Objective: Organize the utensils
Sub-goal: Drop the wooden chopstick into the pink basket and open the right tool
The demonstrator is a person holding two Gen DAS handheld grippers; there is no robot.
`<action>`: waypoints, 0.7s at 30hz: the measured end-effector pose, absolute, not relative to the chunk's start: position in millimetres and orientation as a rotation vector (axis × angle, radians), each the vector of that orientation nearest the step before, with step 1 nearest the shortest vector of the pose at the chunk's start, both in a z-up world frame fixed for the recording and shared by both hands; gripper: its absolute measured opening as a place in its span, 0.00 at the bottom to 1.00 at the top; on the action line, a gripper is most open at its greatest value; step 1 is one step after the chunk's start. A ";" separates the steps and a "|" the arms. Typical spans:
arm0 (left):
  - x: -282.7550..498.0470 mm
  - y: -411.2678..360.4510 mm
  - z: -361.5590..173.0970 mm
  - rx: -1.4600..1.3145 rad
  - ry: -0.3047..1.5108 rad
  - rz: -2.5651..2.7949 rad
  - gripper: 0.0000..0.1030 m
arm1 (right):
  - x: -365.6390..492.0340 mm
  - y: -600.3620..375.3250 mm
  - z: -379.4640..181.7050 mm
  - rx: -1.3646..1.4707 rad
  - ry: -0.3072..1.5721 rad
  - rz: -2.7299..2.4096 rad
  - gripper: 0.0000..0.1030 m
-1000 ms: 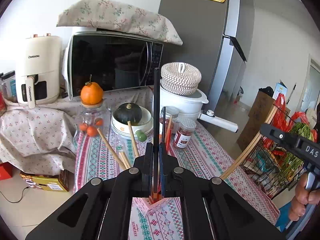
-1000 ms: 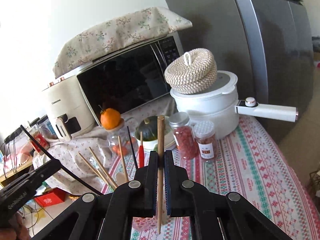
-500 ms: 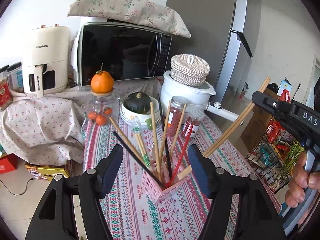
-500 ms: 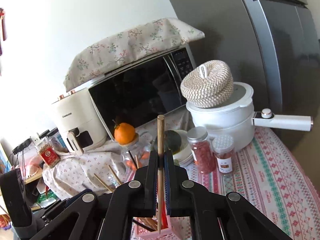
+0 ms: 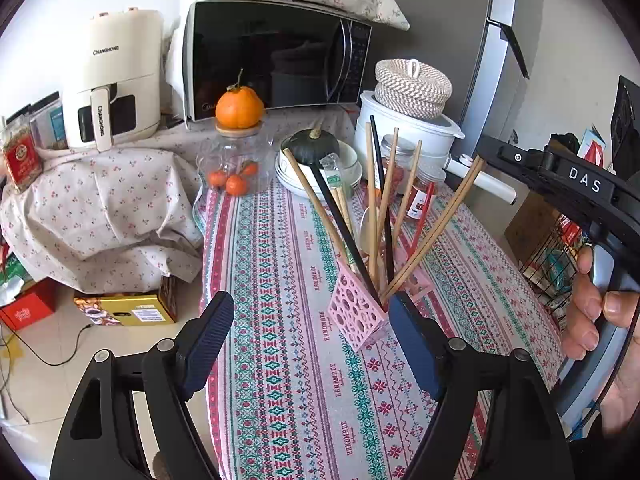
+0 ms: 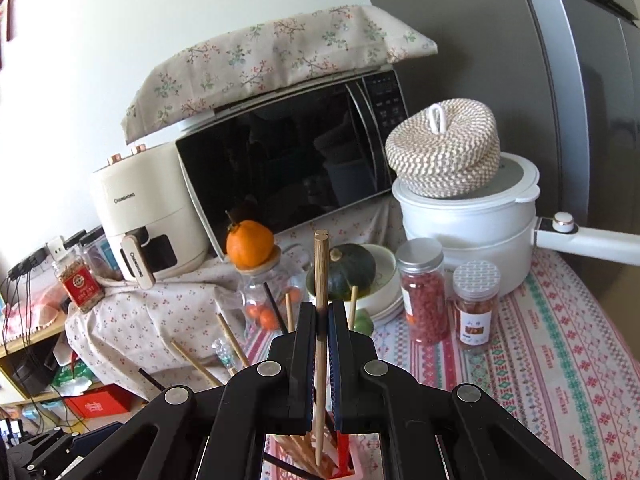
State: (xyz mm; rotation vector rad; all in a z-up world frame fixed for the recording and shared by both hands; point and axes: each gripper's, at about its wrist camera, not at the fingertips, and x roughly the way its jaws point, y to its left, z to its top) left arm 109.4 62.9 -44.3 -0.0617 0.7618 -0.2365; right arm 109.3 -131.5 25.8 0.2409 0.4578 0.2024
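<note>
My left gripper (image 5: 308, 344) has just been opening, nothing between its jaws. My right gripper (image 6: 321, 320) clamps a light wooden chopstick (image 6: 321, 276) over the pink perforated holder (image 5: 356, 314)

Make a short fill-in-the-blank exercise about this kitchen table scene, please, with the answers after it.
1. The right gripper is shut on a ____ chopstick.
2. The pink holder stands on the patterned ____.
3. An orange sits on top of a glass ____.
4. The left gripper is ____, with nothing between its fingers.

Answers: wooden; tablecloth; jar; open
</note>
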 end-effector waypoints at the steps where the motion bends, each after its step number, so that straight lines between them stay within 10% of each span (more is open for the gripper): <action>1: 109.7 63.3 -45.1 -0.067 0.768 -0.230 0.82 | 111.3 -130.4 22.3 0.245 0.466 0.208 0.07; 10: 100.9 53.2 -42.2 -0.092 0.788 -0.177 1.00 | 101.7 -137.7 22.7 0.259 0.475 0.226 0.80; 21: 56.2 14.1 -27.7 -0.022 0.729 -0.179 1.00 | 66.4 -164.4 14.6 0.116 0.550 0.158 1.00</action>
